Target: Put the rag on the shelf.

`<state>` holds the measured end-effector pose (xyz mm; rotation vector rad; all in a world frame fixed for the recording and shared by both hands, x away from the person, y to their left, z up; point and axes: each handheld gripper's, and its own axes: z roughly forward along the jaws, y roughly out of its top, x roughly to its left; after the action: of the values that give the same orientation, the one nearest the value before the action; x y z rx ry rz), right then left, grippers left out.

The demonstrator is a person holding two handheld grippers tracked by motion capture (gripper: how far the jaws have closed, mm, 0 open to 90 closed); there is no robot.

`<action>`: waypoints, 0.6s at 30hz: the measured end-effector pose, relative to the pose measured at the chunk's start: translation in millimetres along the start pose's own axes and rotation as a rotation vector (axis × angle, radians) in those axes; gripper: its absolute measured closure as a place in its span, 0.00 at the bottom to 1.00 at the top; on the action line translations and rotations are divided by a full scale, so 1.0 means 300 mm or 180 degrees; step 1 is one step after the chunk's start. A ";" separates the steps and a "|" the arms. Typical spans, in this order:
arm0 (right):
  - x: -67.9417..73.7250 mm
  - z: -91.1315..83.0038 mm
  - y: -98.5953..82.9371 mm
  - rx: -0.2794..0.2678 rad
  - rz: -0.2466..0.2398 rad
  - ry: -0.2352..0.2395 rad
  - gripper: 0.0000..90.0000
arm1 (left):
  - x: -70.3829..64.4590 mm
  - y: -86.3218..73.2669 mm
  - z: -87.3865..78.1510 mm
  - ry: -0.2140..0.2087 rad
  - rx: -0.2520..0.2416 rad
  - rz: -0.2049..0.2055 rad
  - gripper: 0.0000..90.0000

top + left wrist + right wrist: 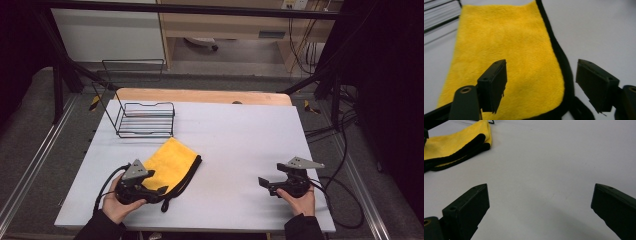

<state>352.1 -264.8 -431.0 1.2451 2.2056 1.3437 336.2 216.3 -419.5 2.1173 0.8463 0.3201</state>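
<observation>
A folded yellow cloth [171, 161] with a black border lies on the white table [235, 140], left of centre. My left gripper [161, 190] rests at the cloth's near corner, open, jaws straddling the black-edged corner of the yellow cloth [506, 50] without closing on it. My left gripper [540, 86] has one jaw over the cloth and the other over bare table. My right gripper [262, 183] sits low over the table at the right, open, pointing left toward the cloth. Between the jaws of my right gripper [539, 207] is only bare table; the cloth [456, 143] lies farther off.
A black wire rack [145, 119] stands at the table's far left, just behind the cloth. Cables [345, 190] trail off the right edge. A wooden board [200, 96] runs along the far edge. Bare tabletop spreads between the two grippers.
</observation>
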 end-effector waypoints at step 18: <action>0.004 0.004 0.001 0.0019 0.0002 0.0011 0.03 | -0.127 0.016 0.137 0.0149 0.0474 0.0314 0.61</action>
<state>352.3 -263.2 -431.3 1.2466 2.2132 1.3414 330.2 164.0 -439.6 2.3028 0.8160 0.3693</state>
